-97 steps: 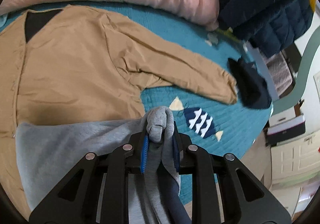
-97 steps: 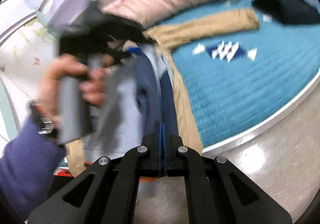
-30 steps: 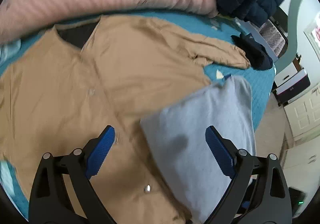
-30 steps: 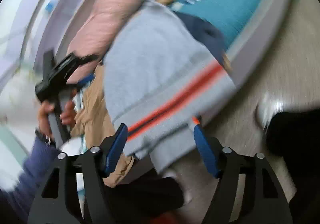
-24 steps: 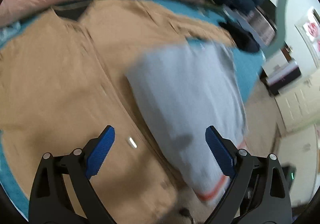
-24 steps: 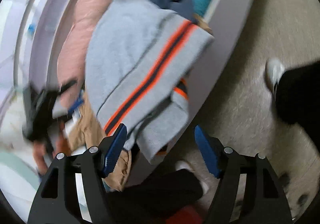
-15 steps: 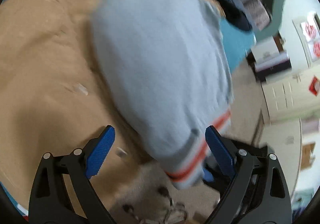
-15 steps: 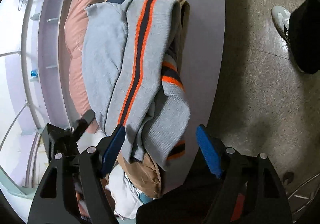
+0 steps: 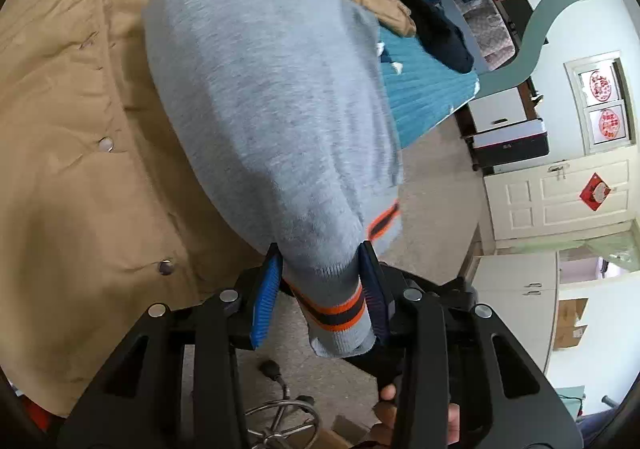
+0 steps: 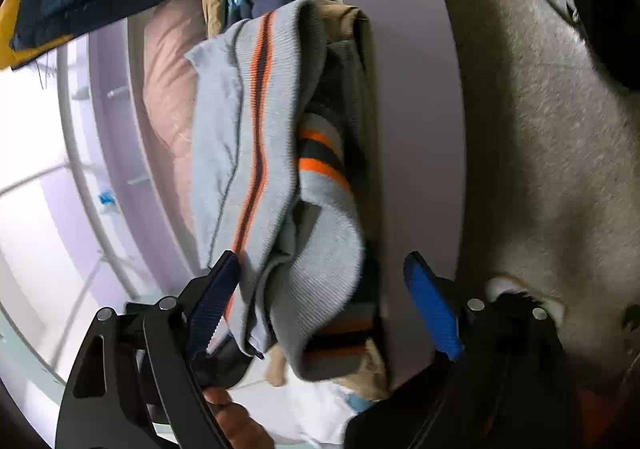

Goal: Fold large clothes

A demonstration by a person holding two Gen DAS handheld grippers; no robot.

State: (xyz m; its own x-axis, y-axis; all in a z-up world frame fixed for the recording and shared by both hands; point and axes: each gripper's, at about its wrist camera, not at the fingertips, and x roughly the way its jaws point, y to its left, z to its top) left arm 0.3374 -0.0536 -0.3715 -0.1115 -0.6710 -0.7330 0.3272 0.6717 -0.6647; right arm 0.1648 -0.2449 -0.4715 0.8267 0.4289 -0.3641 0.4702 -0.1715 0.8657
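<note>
The gray sweater (image 9: 272, 97) lies folded on a tan coat (image 9: 72, 129) at the near edge of the bed (image 9: 424, 89). The left gripper (image 9: 320, 289) is closing its fingers (image 9: 266, 299) on the striped cuff. The right gripper (image 10: 320, 305) is opening, with the sweater's end loose between its fingers (image 10: 430, 307).

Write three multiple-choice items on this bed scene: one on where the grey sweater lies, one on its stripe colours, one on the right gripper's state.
1. The grey sweater lies on:
A. the tan coat
B. the floor
C. the pink pillow

2. Its cuff stripes are:
A. red and white
B. orange and navy
C. green and yellow

3. The right gripper is:
A. shut on the coat
B. out of view
C. open

Answers: 1 A, tan fabric spreads beneath the sweater. 2 B, orange bands flank a dark one. 3 C, its jaws are opening, well apart, no pad pressing cloth.
</note>
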